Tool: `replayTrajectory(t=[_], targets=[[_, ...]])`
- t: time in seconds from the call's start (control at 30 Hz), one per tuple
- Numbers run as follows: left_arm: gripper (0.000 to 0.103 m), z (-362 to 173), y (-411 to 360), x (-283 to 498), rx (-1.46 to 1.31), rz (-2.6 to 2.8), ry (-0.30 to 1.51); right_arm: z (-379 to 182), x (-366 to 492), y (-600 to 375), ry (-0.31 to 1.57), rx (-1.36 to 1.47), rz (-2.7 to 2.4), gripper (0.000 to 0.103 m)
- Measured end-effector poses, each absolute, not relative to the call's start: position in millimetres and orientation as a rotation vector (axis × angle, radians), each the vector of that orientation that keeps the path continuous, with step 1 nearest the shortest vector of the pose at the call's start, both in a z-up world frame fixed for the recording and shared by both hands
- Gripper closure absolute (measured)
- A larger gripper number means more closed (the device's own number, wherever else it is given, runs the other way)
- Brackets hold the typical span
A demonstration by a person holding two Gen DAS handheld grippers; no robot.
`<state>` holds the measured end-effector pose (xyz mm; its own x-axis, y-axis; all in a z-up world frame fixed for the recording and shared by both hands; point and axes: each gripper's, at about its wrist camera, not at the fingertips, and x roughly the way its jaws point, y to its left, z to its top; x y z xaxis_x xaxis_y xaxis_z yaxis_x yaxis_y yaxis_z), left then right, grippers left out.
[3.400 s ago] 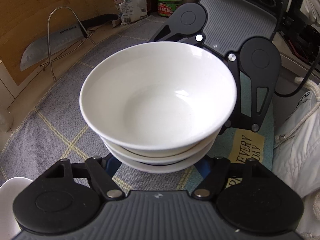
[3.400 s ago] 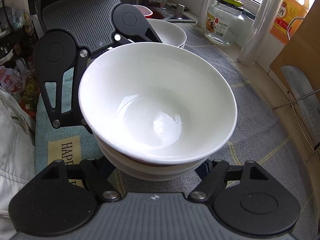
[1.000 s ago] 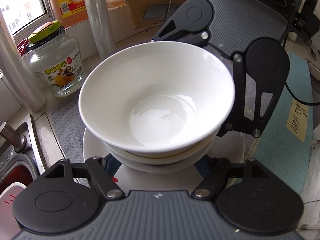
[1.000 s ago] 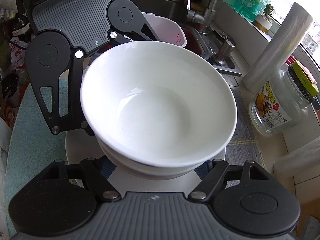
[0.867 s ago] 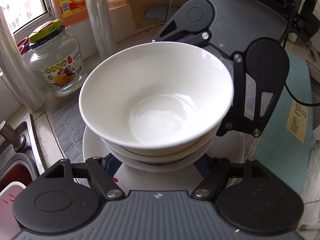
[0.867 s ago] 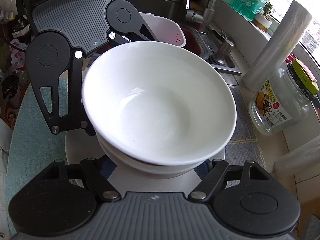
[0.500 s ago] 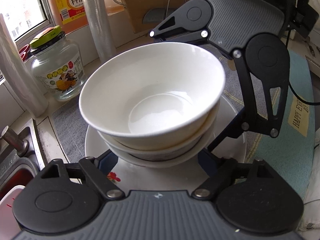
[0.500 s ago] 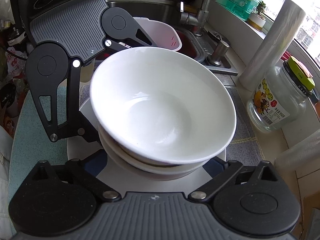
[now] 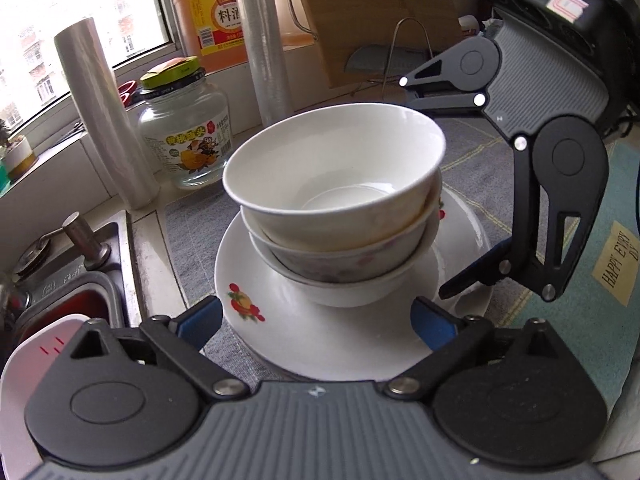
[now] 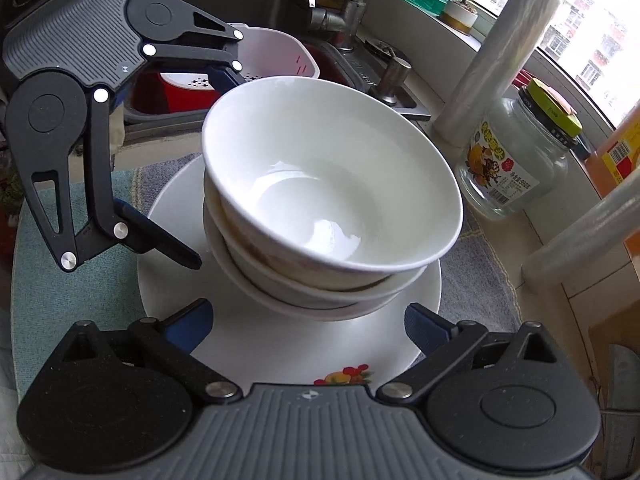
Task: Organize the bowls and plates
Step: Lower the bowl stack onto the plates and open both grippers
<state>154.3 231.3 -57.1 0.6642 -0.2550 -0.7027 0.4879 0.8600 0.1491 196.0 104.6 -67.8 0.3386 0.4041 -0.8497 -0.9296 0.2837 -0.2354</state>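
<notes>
A stack of three nested white bowls (image 9: pixel 336 184) (image 10: pixel 320 184) stands on a white plate (image 9: pixel 320 344) (image 10: pixel 280 344) with a fruit print. My left gripper (image 9: pixel 316 320) (image 10: pixel 204 160) sits low at one side of the stack. Its jaws are opening, and its blue pads (image 9: pixel 200 318) are spread wide and clear of the bowls. My right gripper (image 10: pixel 308 326) (image 9: pixel 428 188) faces it from the opposite side. It is open wide, and its pads (image 10: pixel 426 330) hang apart from the stack over the plate's rim.
A glass jar (image 9: pixel 184 136) (image 10: pixel 516 160), plastic-wrap rolls (image 9: pixel 104 120) and an orange jug (image 9: pixel 216 12) line the window sill. The sink (image 9: pixel 60 272), with a tap (image 10: pixel 352 12) and a white colander (image 10: pixel 280 56), lies beside the plate. A cutting board (image 9: pixel 372 12) leans behind. A teal mat (image 9: pixel 612 280) lies on the other side.
Both grippers held the bowl stack over the plate a second ago. They have since opened, let it go and drawn back a little. The stack now rests on the plate.
</notes>
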Motion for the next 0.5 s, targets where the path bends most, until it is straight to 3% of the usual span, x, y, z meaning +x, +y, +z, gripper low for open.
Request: replayTrajectory(t=[0.5], targets=[[0.003,-21.6,216.4,96.3,-0.057,-0.022,0.75,-37.6,151.9,49.8,0.879,-0.394,0.506,0.0]])
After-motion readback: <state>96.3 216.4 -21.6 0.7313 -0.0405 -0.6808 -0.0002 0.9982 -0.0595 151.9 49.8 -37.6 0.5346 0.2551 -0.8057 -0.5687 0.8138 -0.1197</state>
